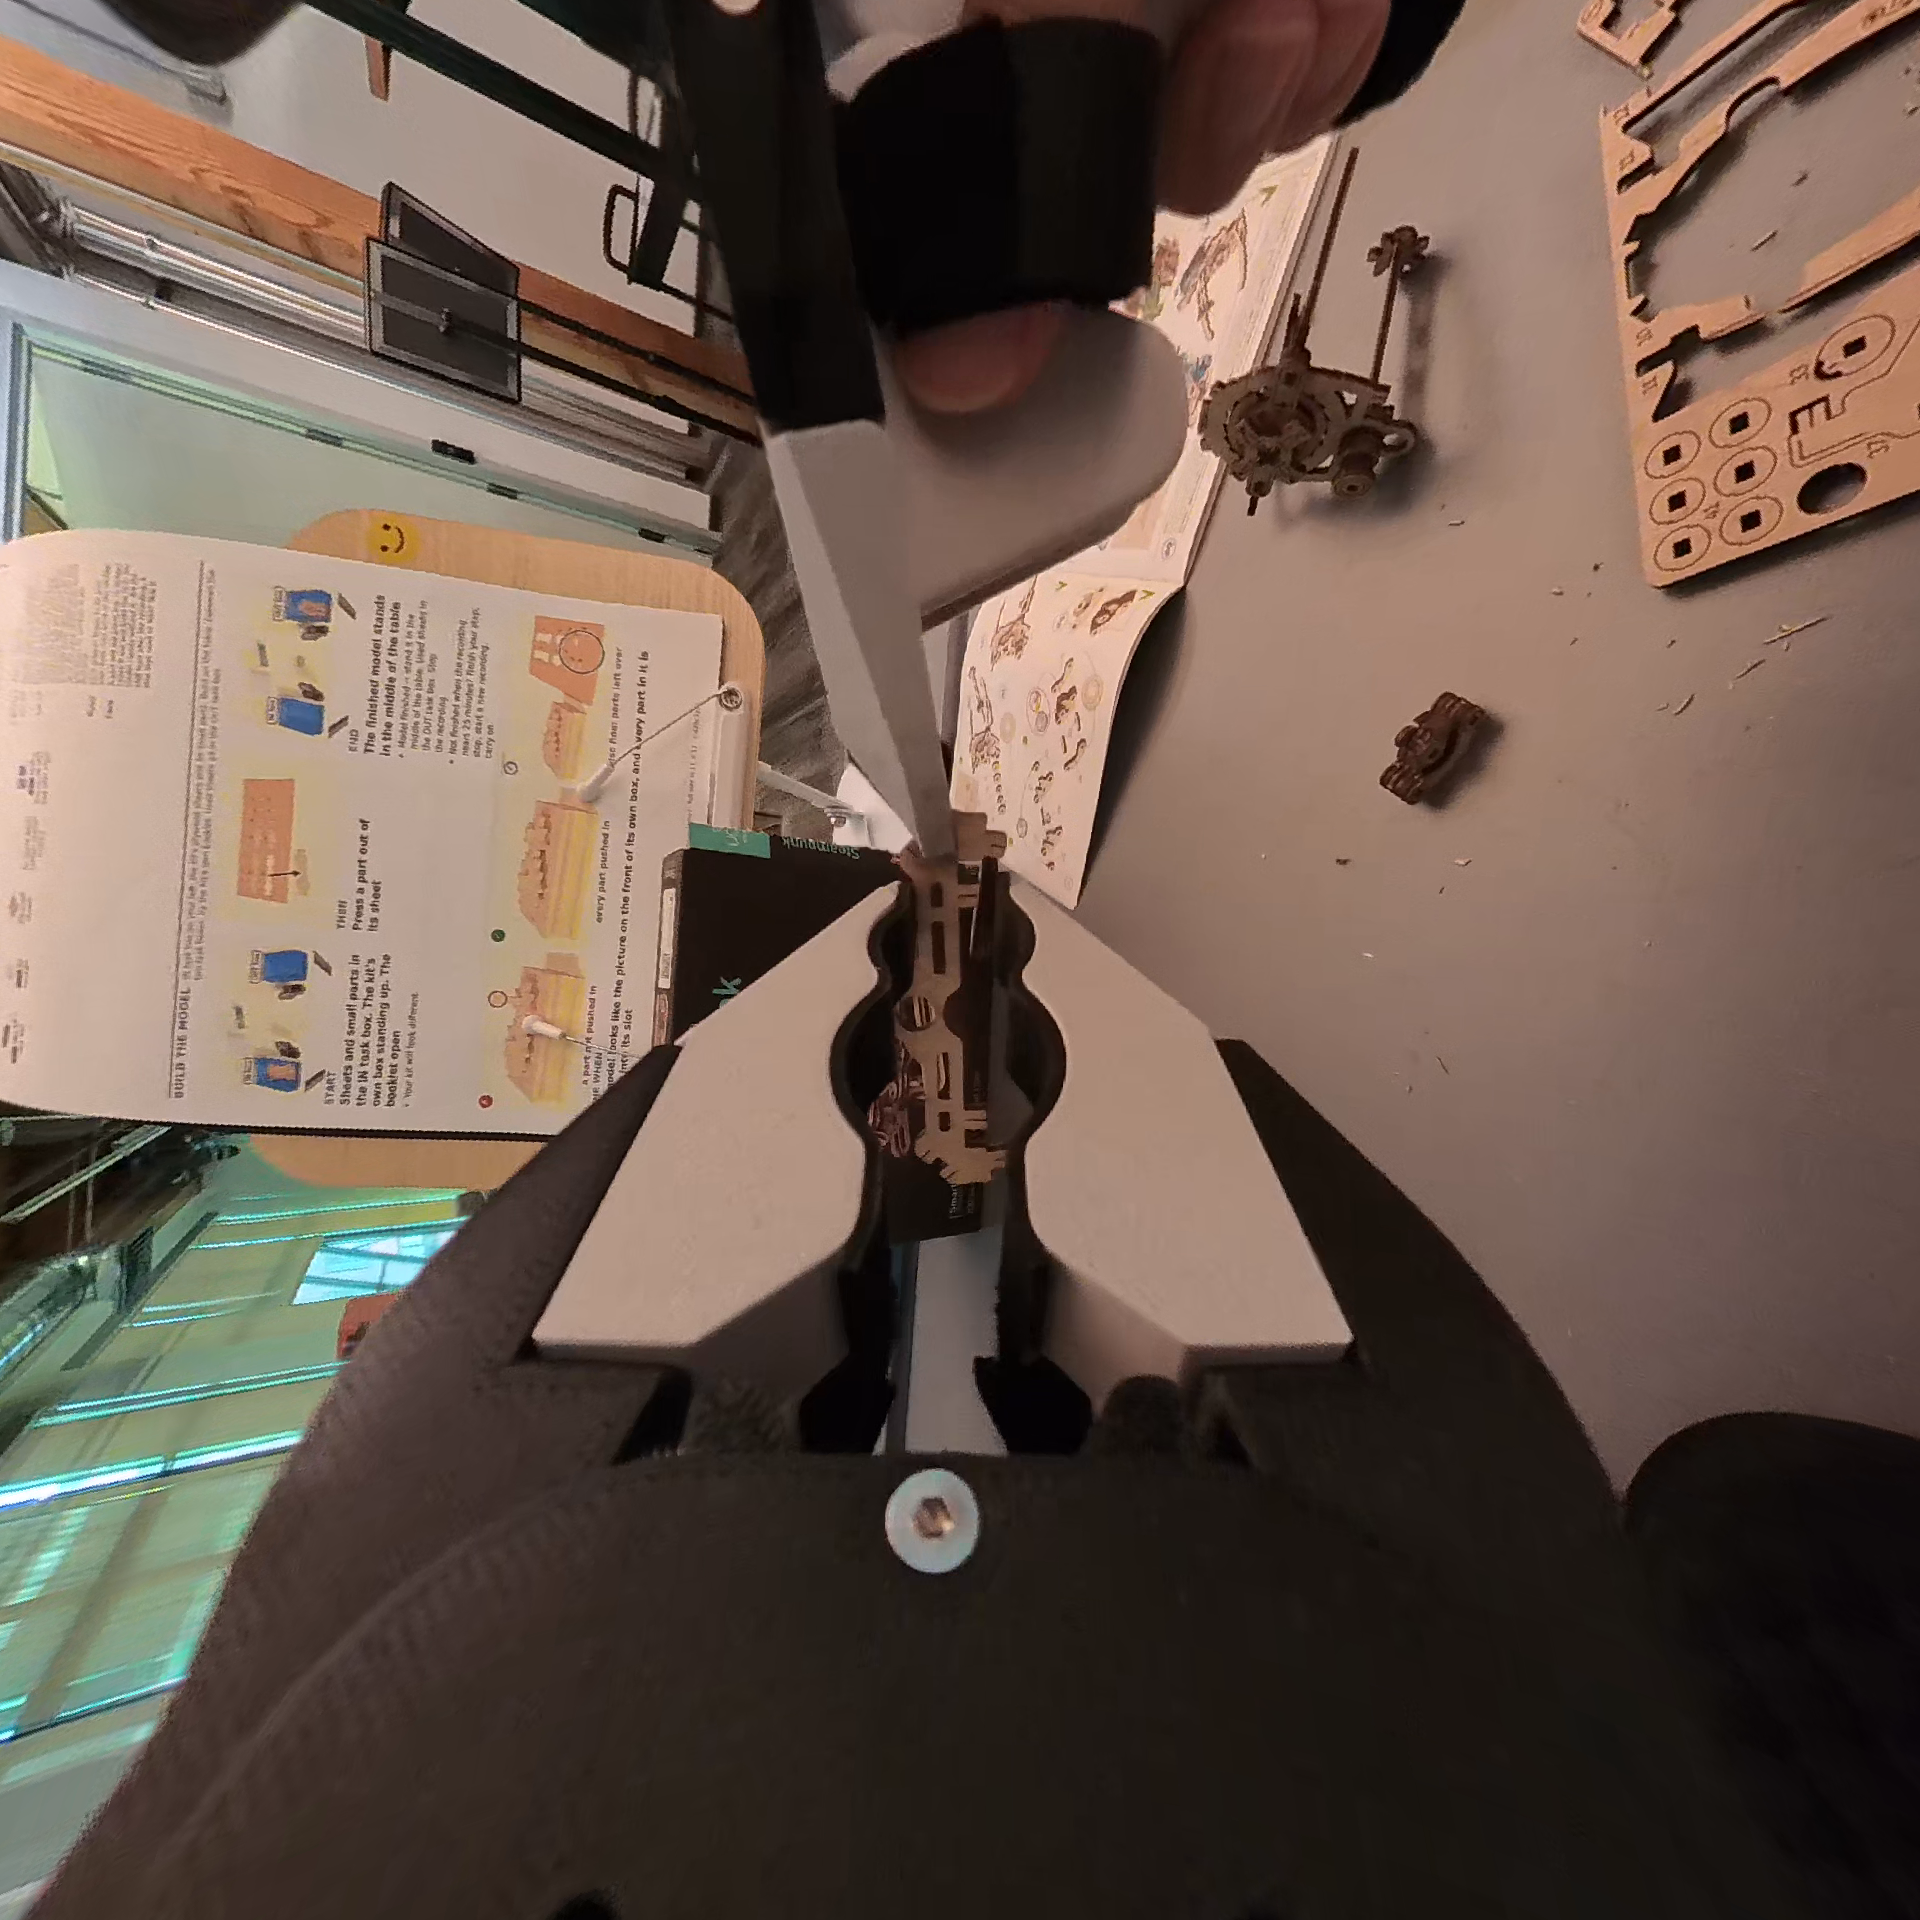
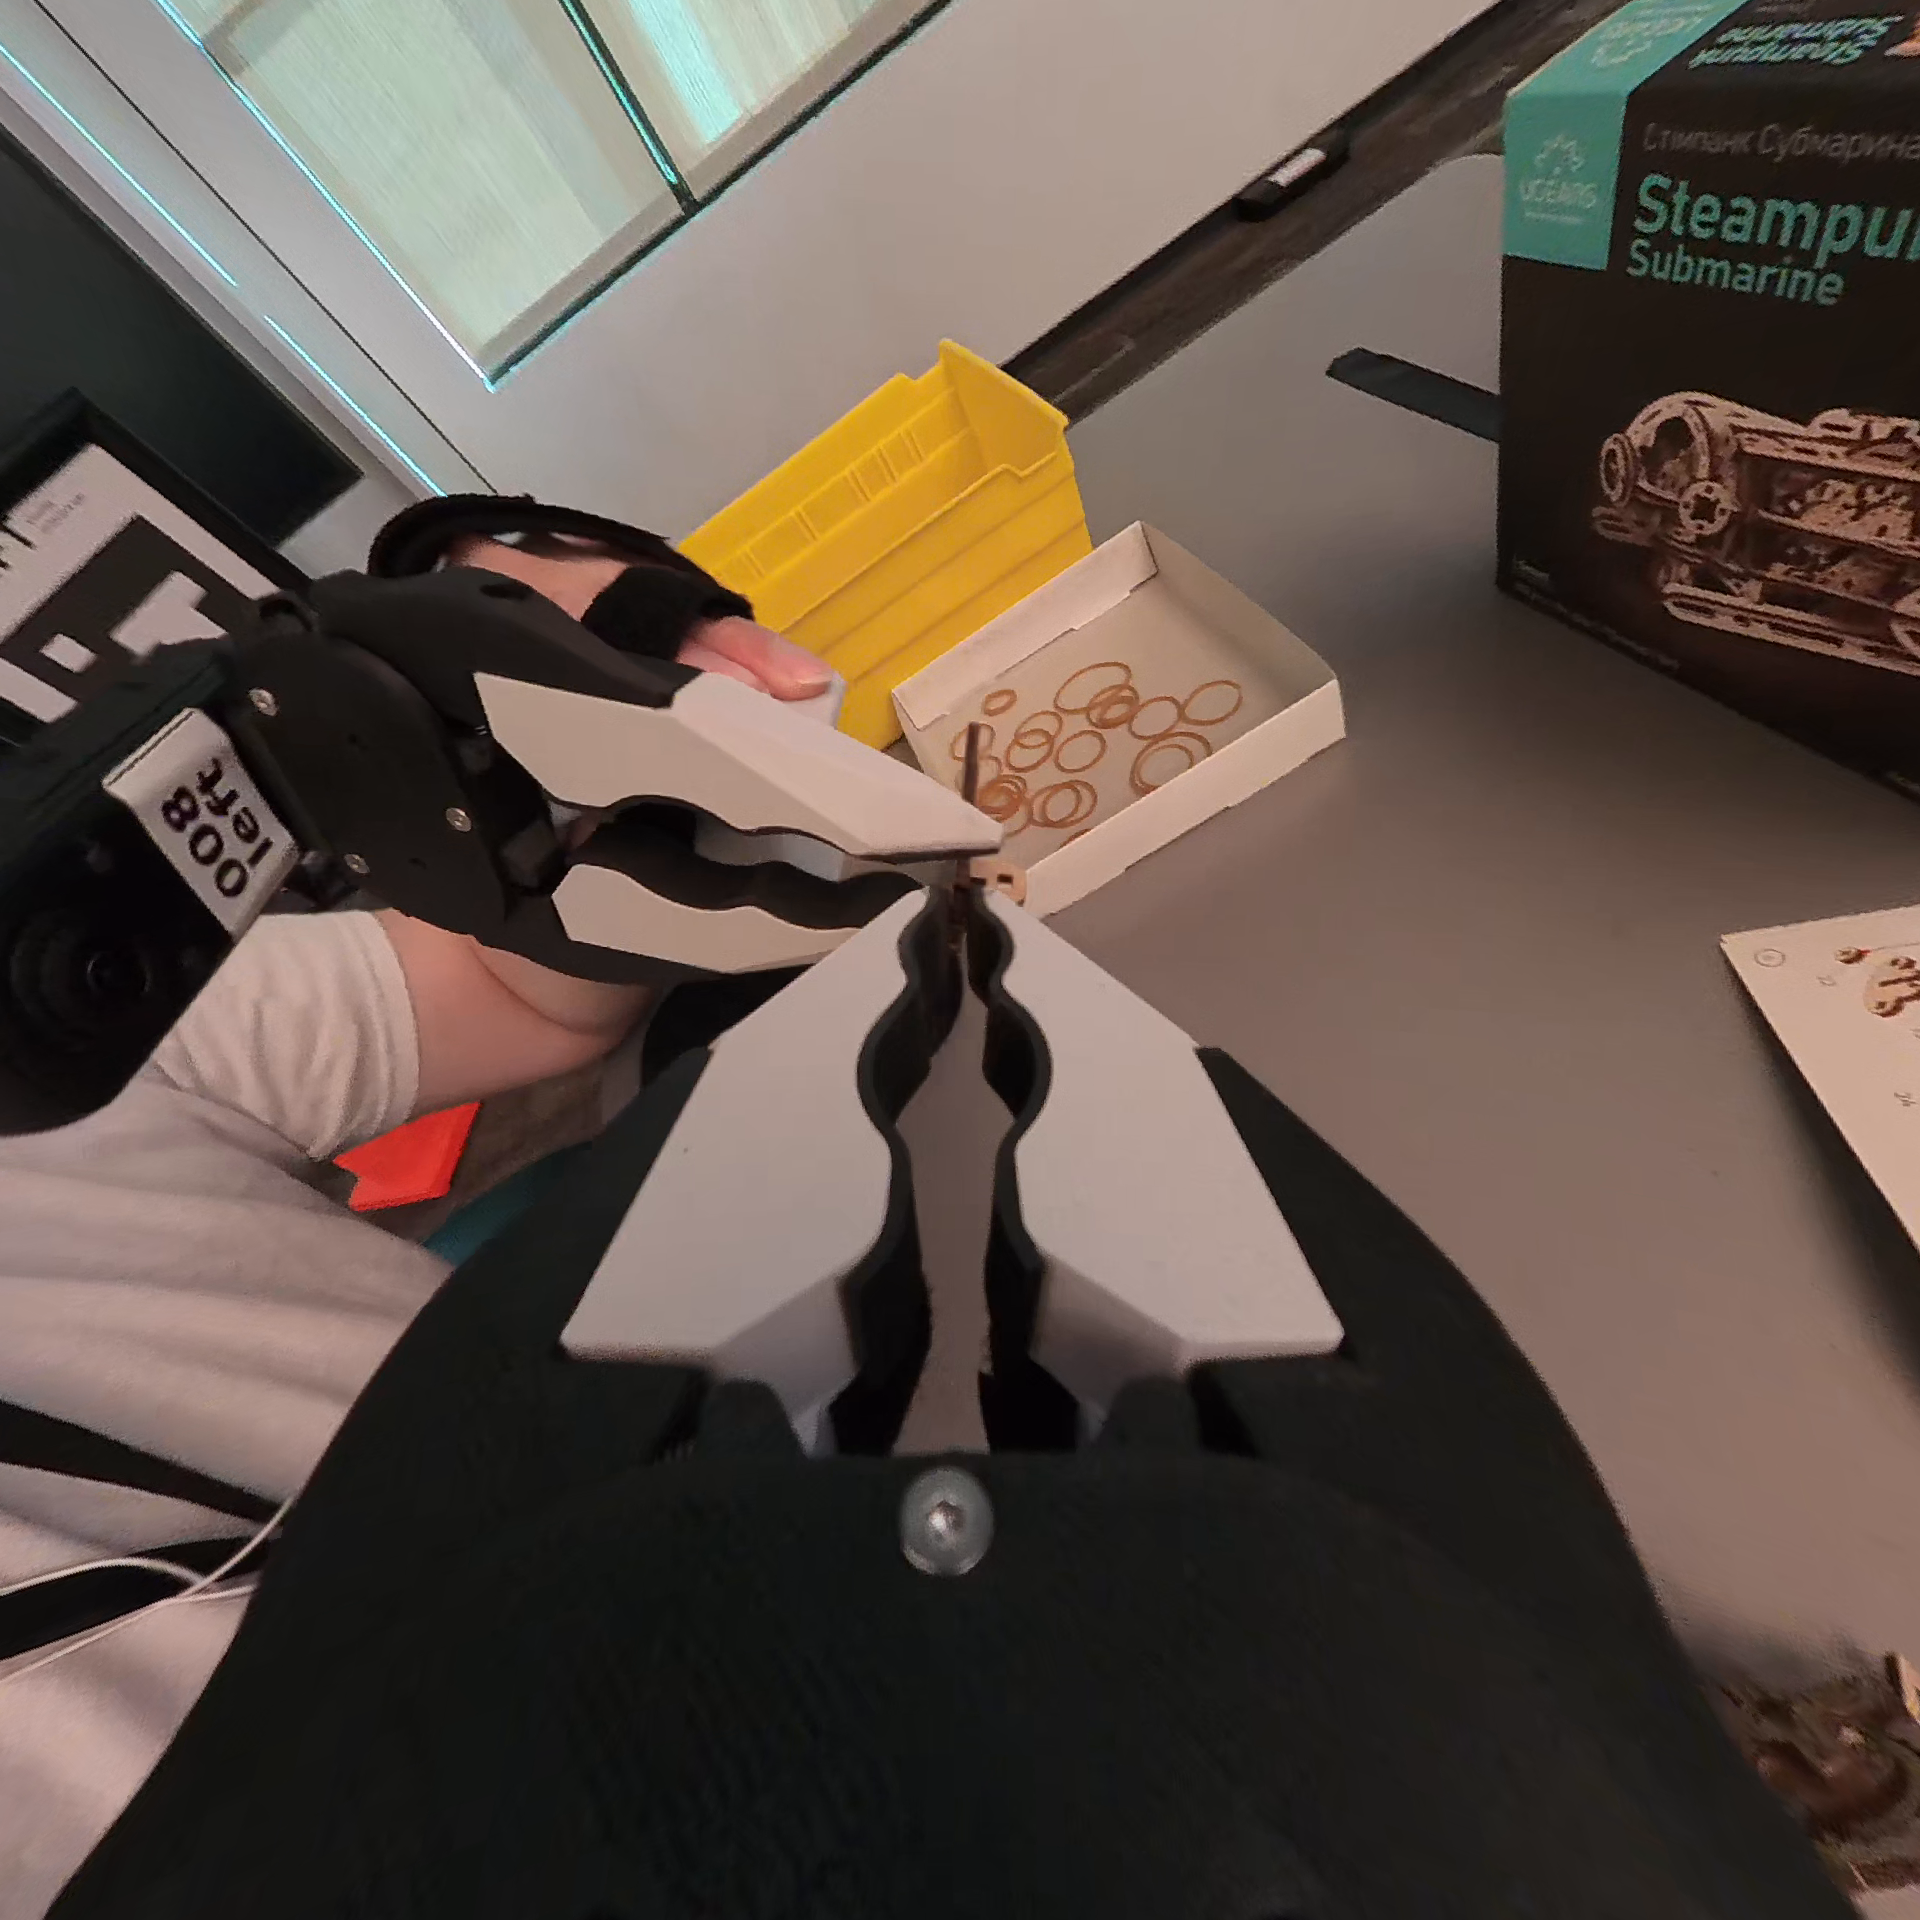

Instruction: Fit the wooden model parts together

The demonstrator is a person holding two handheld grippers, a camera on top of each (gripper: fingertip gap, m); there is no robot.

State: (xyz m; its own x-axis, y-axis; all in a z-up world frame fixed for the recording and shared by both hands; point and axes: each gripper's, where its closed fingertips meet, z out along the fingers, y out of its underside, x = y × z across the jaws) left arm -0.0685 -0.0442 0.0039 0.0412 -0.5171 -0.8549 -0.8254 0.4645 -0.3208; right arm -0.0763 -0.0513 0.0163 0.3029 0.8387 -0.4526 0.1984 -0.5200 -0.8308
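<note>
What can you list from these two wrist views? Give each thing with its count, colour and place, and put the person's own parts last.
Flat wooden part: one, pale, clamped in the left gripper.
Gear assembly: one, dark brown, on the grey table.
Small assembly: one, dark, on the table.
Punched sheets: at least two, tan, table edge.
Booklet: one, open, on the table.
Kit box: one, black and teal, standing.
Bin: one, yellow.
Tray: one, white, holding tan rubber bands.
Instruction sheet: one, white, propped.
Left gripper: shut.
Right gripper: shut on something small.
</note>
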